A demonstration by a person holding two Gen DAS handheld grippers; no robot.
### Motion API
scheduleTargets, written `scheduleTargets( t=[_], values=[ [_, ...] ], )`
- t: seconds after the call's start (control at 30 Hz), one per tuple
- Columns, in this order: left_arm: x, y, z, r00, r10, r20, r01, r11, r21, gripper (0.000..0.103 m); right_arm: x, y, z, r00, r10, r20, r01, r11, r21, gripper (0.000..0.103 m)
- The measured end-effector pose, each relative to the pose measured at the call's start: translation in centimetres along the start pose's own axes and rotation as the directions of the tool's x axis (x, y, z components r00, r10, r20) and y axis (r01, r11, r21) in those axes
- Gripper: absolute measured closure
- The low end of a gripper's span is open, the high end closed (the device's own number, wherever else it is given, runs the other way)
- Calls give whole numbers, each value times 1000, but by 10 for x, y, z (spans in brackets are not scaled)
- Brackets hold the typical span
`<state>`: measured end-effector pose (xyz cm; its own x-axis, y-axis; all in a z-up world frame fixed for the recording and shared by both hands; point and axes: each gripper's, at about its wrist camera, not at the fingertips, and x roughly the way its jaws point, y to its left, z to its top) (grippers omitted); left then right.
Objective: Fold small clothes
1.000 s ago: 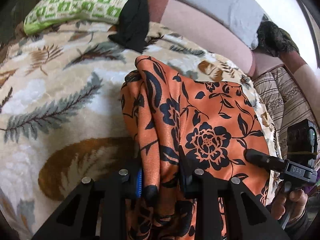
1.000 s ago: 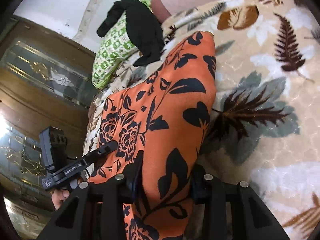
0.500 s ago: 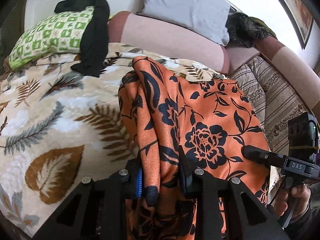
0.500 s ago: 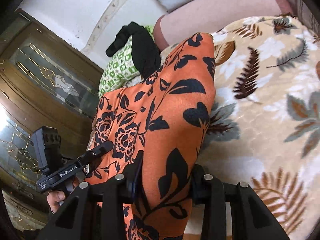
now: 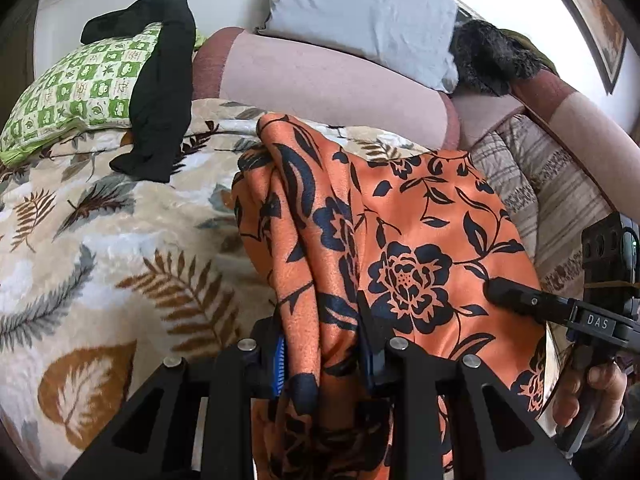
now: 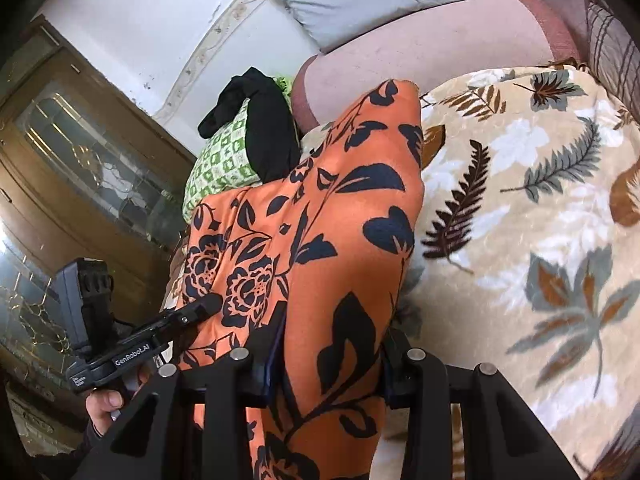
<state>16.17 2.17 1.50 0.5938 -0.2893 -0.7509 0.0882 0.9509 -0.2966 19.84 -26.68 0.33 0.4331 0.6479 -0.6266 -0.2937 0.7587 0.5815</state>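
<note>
two hand-held grippers — left [image 5: 324, 354], right [image 6: 330, 354] — each narrowly clamped on orange floral cloth [image 5: 404, 240].

We see a leaf-patterned blanket [image 5: 100, 248] spread over the sofa, with a green checked pillow [image 5: 80, 92] at its far end. Behind it a grey cushion [image 5: 360, 12] leans on the wall, and a wooden glass-fronted cabinet [image 6: 80, 168] stands beside.

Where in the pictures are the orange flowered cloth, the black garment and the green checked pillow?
orange flowered cloth [image 5: 416, 240]: left wrist view, on its spread middle near the big flower.
black garment [image 5: 164, 92]: left wrist view, on its hanging middle part.
green checked pillow [image 5: 80, 96]: left wrist view, on its top face.
</note>
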Motion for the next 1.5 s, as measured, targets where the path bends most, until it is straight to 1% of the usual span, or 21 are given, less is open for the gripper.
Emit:
scheduleTargets(
  t=[0.13,0.23,0.43,0.5,0.57,0.6,0.63,0.7,0.77,0.83,0.93,1.03,1.1,1.17,1.2,1.23,1.27,1.3,1.33,1.4,1.5],
  values=[
    [17,11,12,1000,19,-12,-20,1000,-10,74,23,-4,15,1000,7,-14,-6,1000,17,63],
    [38,20,13,999,17,-39,-18,999,-27,73,44,-13,23,1000,4,-30,-3,999,40,63],
    [82,34,7,996,8,-87,-12,999,-43,73,78,-43,19,997,-24,-69,31,995,99,63],
    [97,37,3,995,11,-103,-16,999,-43,72,88,-55,16,996,-46,-77,54,992,113,63],
    [112,43,-3,990,29,-140,-36,998,-47,70,99,-64,12,990,-97,-98,108,988,112,62],
    [116,46,-6,988,42,-149,-49,998,-48,67,105,-69,10,984,-137,-119,149,983,108,60],
    [114,47,-7,989,45,-139,-51,998,-42,63,108,-70,8,975,-175,-136,188,978,90,55],
    [105,45,-8,991,77,-107,-77,997,-4,59,105,-69,6,969,-211,-130,219,974,58,53],
    [94,44,-7,993,84,-86,-83,996,14,59,97,-67,7,965,-236,-112,243,969,50,53],
    [78,43,-6,994,103,-45,-102,994,28,59,86,-61,9,960,-266,-87,270,962,33,53],
    [57,36,-8,990,139,17,-140,989,55,59,67,-40,10,965,-259,-35,259,966,6,53],
    [48,26,-18,992,122,42,-125,989,80,59,63,-14,6,981,-191,-18,190,981,-33,53],
    [55,22,-29,988,151,26,-153,982,114,59,73,-15,-2,987,-147,-62,146,989,-18,52],
    [71,27,-37,976,218,-18,-215,969,120,59,86,-26,-14,982,-157,-106,159,987,3,51],
    [80,34,-40,965,257,-46,-250,962,111,57,92,-36,-20,979,-168,-118,174,984,37,51],
    [84,40,-41,956,288,-59,-282,954,102,56,91,-42,-23,981,-161,-112,169,983,67,51],
    [85,46,-41,955,291,-67,-285,955,84,55,89,-44,-22,985,-142,-99,152,984,94,51],
    [82,50,-40,961,267,-73,-263,963,55,55,85,-40,-20,985,-143,-94,152,983,100,51],
    [78,51,-37,965,253,-71,-251,967,37,55,82,-31,-18,984,-155,-86,162,984,71,51],
    [69,45,-32,969,244,-35,-242,969,41,55,77,-17,-14,986,-151,-66,152,988,13,51],
    [60,31,-23,982,189,0,-188,981,54,54,77,-13,-2,989,-139,-44,139,990,11,49]
  ],
)
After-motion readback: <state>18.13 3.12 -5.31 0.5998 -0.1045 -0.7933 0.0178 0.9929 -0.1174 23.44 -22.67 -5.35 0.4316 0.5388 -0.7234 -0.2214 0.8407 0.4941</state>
